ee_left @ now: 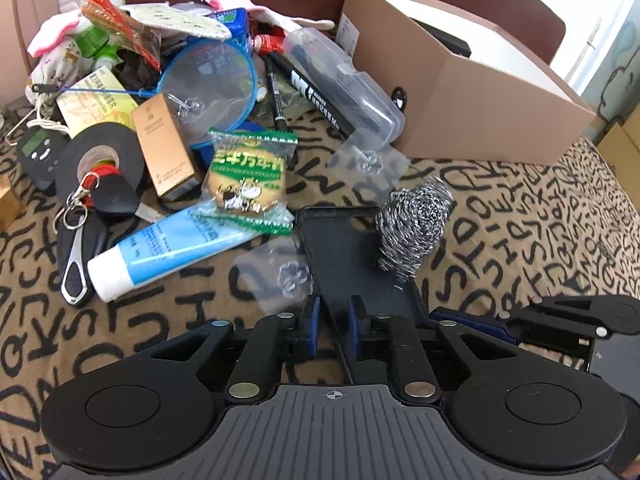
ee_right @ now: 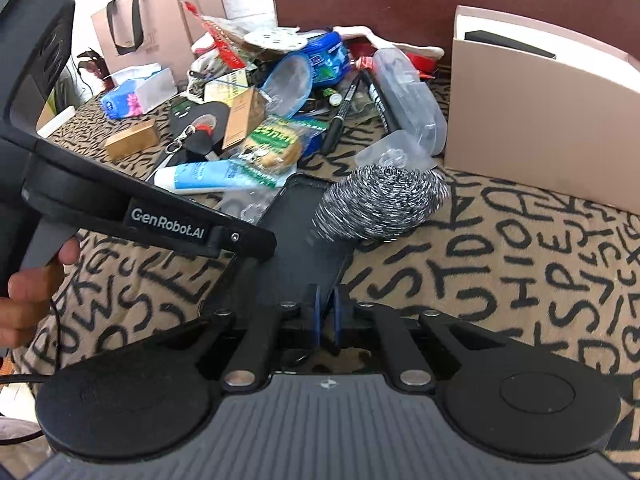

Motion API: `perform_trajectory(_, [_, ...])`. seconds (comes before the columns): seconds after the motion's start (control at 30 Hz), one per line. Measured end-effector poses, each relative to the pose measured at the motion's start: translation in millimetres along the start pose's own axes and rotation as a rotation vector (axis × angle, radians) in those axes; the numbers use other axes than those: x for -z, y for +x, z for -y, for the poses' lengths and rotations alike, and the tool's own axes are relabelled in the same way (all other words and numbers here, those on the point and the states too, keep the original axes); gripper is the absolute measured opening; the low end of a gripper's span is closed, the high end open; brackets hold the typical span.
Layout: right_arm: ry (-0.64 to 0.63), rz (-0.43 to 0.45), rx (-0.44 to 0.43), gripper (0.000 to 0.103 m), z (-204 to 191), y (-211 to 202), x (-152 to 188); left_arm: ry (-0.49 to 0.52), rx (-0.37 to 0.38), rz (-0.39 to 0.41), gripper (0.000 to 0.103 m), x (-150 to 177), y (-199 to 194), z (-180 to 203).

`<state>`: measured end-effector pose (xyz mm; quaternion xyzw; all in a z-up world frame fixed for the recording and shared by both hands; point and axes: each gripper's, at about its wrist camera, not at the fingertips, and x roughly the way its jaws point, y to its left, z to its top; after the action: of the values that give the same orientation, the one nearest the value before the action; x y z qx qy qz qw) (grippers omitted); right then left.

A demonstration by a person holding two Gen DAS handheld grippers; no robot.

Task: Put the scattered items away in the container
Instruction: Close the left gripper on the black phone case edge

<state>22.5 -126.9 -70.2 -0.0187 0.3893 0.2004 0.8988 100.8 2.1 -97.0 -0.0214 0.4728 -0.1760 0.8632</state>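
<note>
A black phone case point(ee_left: 344, 256) point(ee_right: 304, 248) lies open side up on the letter-print cloth, with a steel wool scourer point(ee_left: 416, 220) point(ee_right: 384, 204) resting on its far right part. My left gripper point(ee_left: 334, 320) point(ee_right: 260, 246) is shut on the case's near edge, the rim between its blue pads. My right gripper point(ee_right: 327, 312) point(ee_left: 472, 320) pinches the case's near right corner. The container, a tan cardboard box point(ee_left: 460, 92) point(ee_right: 540, 120), stands open at the right, beyond the case.
A heap lies at the far left: blue tube point(ee_left: 168, 252), snack packet point(ee_left: 248, 176), black tape roll point(ee_left: 100, 156), keys point(ee_left: 76, 256), marker point(ee_left: 320, 100), clear pencil case point(ee_left: 344, 80), small clear bags point(ee_left: 288, 272). A paper bag point(ee_right: 152, 28) and tissue pack point(ee_right: 132, 96) sit farther left.
</note>
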Motion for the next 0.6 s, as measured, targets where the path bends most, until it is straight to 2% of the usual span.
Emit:
perform_trajectory(0.03, [0.008,-0.003,-0.002,0.008,0,0,0,0.001,-0.002,-0.003,0.011,1,0,0])
perform_trajectory(0.1, [0.032,-0.002,-0.004,0.010,1,2,0,0.007,-0.006,-0.002,0.021,2,2,1])
perform_trajectory(0.13, [0.045,-0.001,-0.007,0.010,2,3,-1,0.003,-0.003,-0.002,0.036,2,3,2])
perform_trajectory(0.27, [0.060,0.006,-0.001,0.011,2,6,-1,0.024,-0.016,0.008,0.040,3,5,6])
perform_trajectory(0.37, [0.073,0.014,-0.007,0.011,4,8,0,0.041,-0.028,0.010,0.038,2,4,8])
perform_trajectory(0.47, [0.084,0.022,-0.017,0.008,7,6,1,0.034,-0.040,0.007,0.024,2,2,8])
perform_trajectory(0.6, [0.103,0.034,-0.053,0.007,3,1,0,0.022,-0.059,0.042,0.018,1,-14,6])
